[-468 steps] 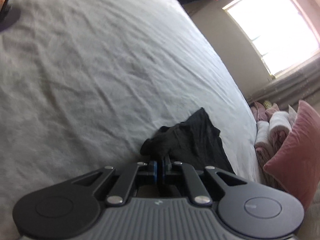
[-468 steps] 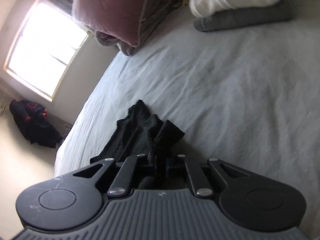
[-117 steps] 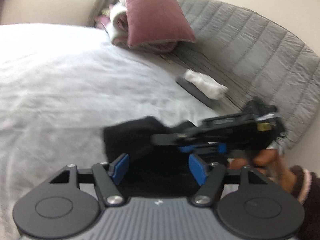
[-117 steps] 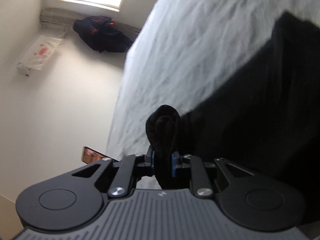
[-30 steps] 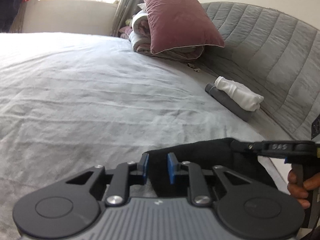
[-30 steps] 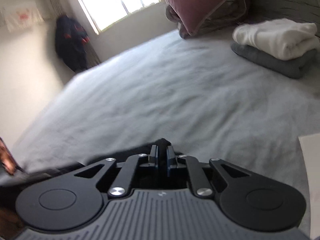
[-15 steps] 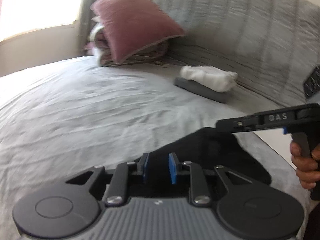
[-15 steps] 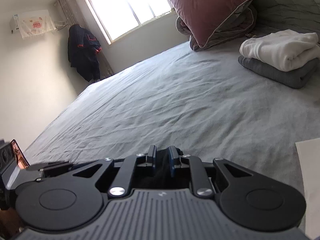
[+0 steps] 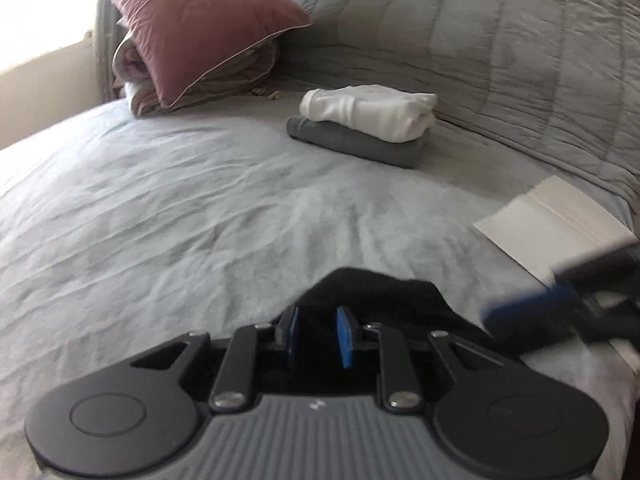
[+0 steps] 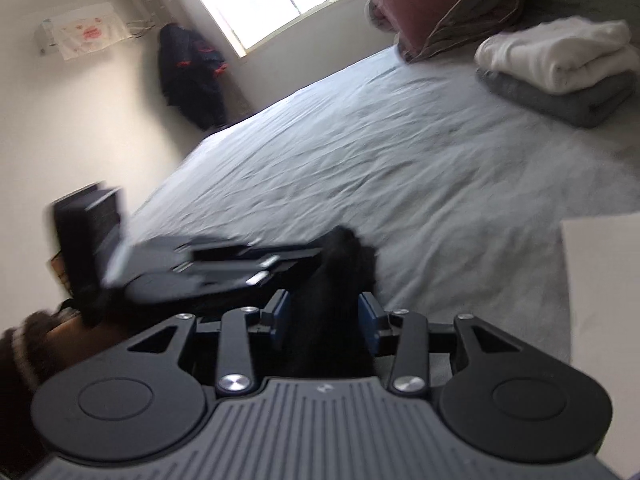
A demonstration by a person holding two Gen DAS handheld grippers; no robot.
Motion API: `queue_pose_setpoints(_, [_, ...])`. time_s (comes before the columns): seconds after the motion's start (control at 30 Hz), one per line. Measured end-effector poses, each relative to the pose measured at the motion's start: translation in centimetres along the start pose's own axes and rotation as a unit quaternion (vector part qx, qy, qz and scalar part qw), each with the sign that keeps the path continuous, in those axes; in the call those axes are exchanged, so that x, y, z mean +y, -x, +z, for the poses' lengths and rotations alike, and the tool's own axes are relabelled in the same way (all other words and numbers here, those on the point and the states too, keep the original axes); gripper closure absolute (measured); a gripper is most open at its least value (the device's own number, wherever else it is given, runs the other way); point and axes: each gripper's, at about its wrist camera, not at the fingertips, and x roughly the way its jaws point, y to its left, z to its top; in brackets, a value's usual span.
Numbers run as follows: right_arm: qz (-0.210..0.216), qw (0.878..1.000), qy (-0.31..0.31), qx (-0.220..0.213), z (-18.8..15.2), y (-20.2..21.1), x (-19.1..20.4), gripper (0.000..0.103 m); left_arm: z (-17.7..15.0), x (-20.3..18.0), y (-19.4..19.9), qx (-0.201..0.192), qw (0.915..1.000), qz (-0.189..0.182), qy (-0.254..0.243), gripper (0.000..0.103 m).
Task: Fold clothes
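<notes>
A black garment (image 9: 380, 292) lies bunched on the pale grey bed sheet (image 9: 200, 220), close in front of both grippers. My left gripper (image 9: 317, 334) is shut on a thick fold of it, and black cloth fills the narrow gap between its blue pads. In the right wrist view the left gripper (image 10: 312, 254) reaches in from the left and meets the garment (image 10: 332, 280). The jaws of my right gripper (image 10: 324, 316) are opening, and the cloth stands loosely between them. The right gripper (image 9: 520, 312) shows blurred at the garment's right edge.
A folded white garment (image 9: 368, 114) rests on a folded grey one (image 9: 360, 148) near the quilted headboard (image 9: 500, 60). A pink pillow (image 9: 200, 28) sits on rolled bedding. White paper (image 9: 560, 220) lies at the right. A person's hand (image 10: 80, 328) holds the left gripper.
The right jaws have spread wider around the black cloth. The left gripper has swung across the bed toward the headboard side, still closed on the garment, and now sits close beside the right one.
</notes>
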Motion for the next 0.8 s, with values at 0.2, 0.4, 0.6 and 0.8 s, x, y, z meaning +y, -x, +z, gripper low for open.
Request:
queue_pose_setpoints(0.2, [-0.042, 0.996, 0.049, 0.062, -1.1, -1.4, 1.0, 0.095, 0.3, 0.2, -1.6, 0.004, 0.9992, 0.02, 0.034, 0.08])
queue_pose_setpoints(0.4, [-0.031, 0.998, -0.026, 0.055, -0.8, -0.9, -0.6, 0.088, 0.5, -0.9, -1.9, -0.003, 0.9973, 0.066, 0.032, 0.07])
queue_pose_setpoints(0.6, [-0.03, 0.999, 0.026, -0.035, -0.3, 1.7, 2.2, 0.088, 1.5, -0.4, 1.9, -0.04, 0.9945, 0.082, 0.051, 0.07])
queue_pose_setpoints(0.8, [-0.045, 0.992, 0.082, -0.083, -0.1, 0.1, 4.8, 0.088, -0.4, 0.4, 5.4, -0.046, 0.9922, 0.097, 0.063, 0.07])
